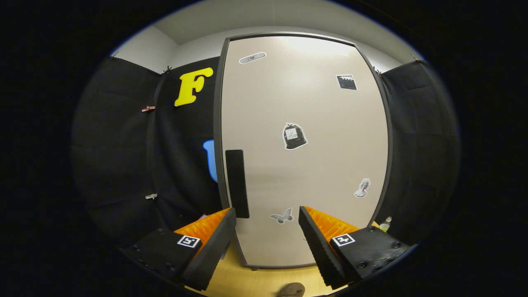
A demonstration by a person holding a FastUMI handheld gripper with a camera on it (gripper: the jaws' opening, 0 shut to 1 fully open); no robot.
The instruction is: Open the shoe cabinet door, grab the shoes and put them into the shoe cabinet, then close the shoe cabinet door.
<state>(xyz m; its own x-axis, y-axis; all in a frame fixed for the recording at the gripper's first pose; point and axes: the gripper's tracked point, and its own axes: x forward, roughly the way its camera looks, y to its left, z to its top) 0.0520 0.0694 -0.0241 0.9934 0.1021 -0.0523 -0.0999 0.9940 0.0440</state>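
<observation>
The shoe cabinet [305, 148] stands upright just ahead of me, its pale door [330, 123] shut and dotted with several small stickers. A black vertical handle [237, 183] sits on the door's left edge, just above and beyond my left fingertip. My gripper [267, 216] is open, with nothing between the fingers, aimed at the lower part of the door. A dark rounded shape, possibly a shoe [291, 290], pokes in on the wooden floor below and between the fingers; most of it is hidden.
Black cloth walls [123, 156] close in the booth on both sides of the cabinet. A small bottle [385, 224] stands at the cabinet's lower right, beyond my right finger. The wooden floor [255, 280] runs under the cabinet.
</observation>
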